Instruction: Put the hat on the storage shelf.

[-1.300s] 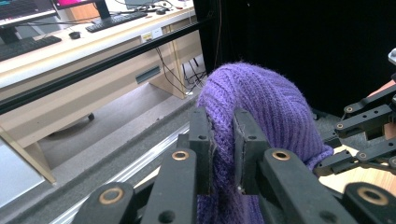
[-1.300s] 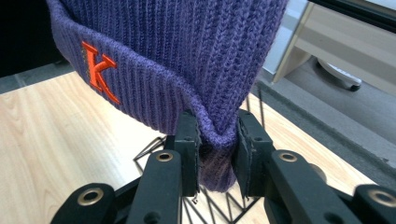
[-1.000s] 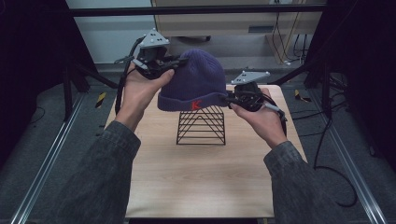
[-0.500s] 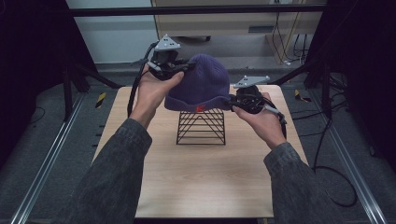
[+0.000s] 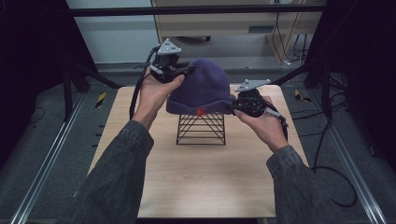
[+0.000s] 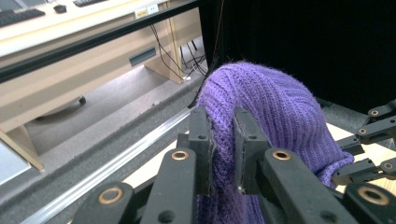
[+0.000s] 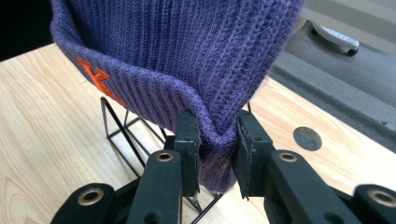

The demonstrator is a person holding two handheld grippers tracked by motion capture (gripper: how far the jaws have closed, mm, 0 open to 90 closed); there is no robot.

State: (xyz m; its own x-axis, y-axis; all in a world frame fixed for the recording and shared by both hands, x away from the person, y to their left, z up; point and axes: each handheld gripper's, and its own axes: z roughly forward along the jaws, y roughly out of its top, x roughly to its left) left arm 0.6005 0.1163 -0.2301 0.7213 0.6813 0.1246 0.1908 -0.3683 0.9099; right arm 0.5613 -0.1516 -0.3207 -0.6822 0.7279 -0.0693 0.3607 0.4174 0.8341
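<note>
A purple knitted beanie [image 5: 201, 88] with an orange mark on its folded brim hangs over a black wire stand [image 5: 201, 129] on the wooden table [image 5: 187, 177]. My left gripper [image 5: 187, 70] is shut on the knit high at the beanie's far left side; in the left gripper view the fabric [image 6: 266, 107] is pinched between the pads [image 6: 203, 140]. My right gripper [image 5: 232, 108] is shut on the brim at the beanie's right; in the right gripper view the brim fold [image 7: 215, 154] sits squeezed between its jaws, above the stand's wires [image 7: 121, 130].
The table is ringed by a dark frame with metal rails [image 5: 42, 168] on the floor at both sides. Cables [image 5: 327, 154] trail off the right edge. A round hole [image 7: 307, 138] marks the tabletop near the right gripper. A desk stands behind.
Both hands have carried the beanie rightward and lower, so it now hangs centred over the wire stand with its brim at the stand's top. Both grips are unchanged.
</note>
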